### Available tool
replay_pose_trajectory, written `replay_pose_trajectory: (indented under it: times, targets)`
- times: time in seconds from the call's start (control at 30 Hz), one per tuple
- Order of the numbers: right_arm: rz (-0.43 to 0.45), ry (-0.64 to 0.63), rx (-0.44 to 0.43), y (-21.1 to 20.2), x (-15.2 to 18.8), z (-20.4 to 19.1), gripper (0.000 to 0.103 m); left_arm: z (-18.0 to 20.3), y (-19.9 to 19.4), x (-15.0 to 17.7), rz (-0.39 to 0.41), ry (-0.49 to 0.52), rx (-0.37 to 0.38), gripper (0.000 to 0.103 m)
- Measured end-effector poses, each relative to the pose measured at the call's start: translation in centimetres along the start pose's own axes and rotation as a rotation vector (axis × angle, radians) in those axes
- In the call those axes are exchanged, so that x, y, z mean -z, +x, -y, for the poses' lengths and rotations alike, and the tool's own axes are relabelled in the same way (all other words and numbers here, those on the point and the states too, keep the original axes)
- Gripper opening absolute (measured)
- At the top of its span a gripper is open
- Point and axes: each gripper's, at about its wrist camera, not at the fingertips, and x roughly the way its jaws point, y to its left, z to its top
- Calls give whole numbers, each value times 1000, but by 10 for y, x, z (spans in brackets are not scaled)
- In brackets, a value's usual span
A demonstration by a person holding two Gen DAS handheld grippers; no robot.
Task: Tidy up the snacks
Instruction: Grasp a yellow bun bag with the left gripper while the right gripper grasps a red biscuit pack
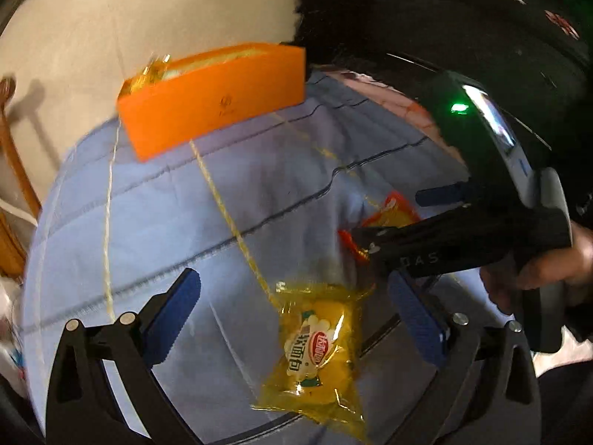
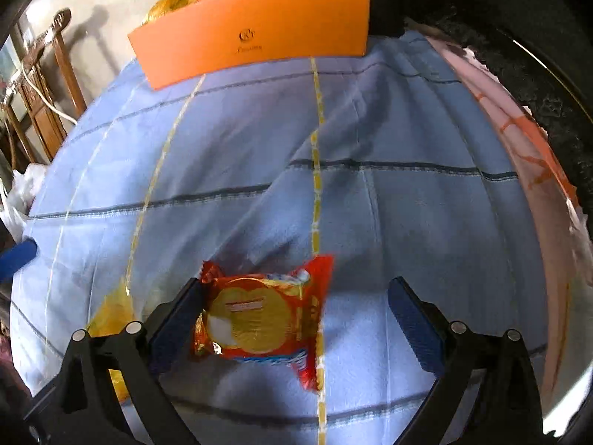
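Observation:
A yellow bread packet (image 1: 318,352) lies on the blue checked cloth (image 1: 166,204), between the wide-apart fingers of my left gripper (image 1: 292,315), which is open and not touching it. In the right wrist view a red snack packet (image 2: 259,319) lies between the fingers of my right gripper (image 2: 296,315), close against the left finger; this gripper is open too. The yellow packet (image 2: 111,311) shows at its lower left. An orange box (image 1: 215,100) (image 2: 252,33) stands at the far edge with yellow packets (image 2: 174,0) inside. The right gripper (image 1: 387,218) also shows in the left wrist view, over the red packet (image 1: 396,209).
A person's hand (image 1: 537,270) holds the right gripper's handle. Wooden furniture (image 2: 40,85) with a white cable (image 2: 44,100) stands beyond the left edge, beside a white plastic bag (image 2: 22,189). A pink and orange cloth (image 2: 537,170) runs along the right side under a dark bulky object (image 2: 519,37).

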Motion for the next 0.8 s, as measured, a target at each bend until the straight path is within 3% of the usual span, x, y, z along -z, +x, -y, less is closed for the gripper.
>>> replay_pose_trajectory:
  times: [0.1, 0.17, 0.3, 0.4, 0.43, 0.47, 0.5, 0.53, 0.67, 0.73, 0.8]
  targets:
    - [-52, 64, -72, 4, 2, 12, 99, -7, 16, 9, -110, -47, 10, 99]
    - [-44, 24, -65, 2, 2, 9, 99, -2, 16, 24, -129, -33, 8, 99]
    - [-50, -16, -72, 7, 4, 2, 100, 18, 13, 29, -77, 99, 1, 99]
    - [-35, -29, -41, 6, 6, -5, 100, 27, 37, 37, -145, 187, -53, 99]
    - [-41, -29, -27, 6, 5, -6, 94, 24, 39, 36, -131, 164, -29, 98]
    - [-39, -25, -20, 4, 5, -4, 74, 18, 41, 37, -146, 121, 9, 88]
    - [-32, -3, -52, -7, 7, 5, 57, 12, 41, 35, -156, 73, 41, 68]
    - [-37, 27, -58, -10, 5, 10, 51, 7, 38, 30, -150, 39, 50, 58]
    - [-58, 146, -107, -22, 4, 32, 50, -20, 36, 18, -200, -157, 199, 52]
    - [-29, 148, -102, -36, 2, 36, 51, -26, 26, 11, -182, -185, 186, 50]
    - [13, 148, -103, -54, -5, 38, 50, -26, 12, 0, -148, -150, 142, 49]
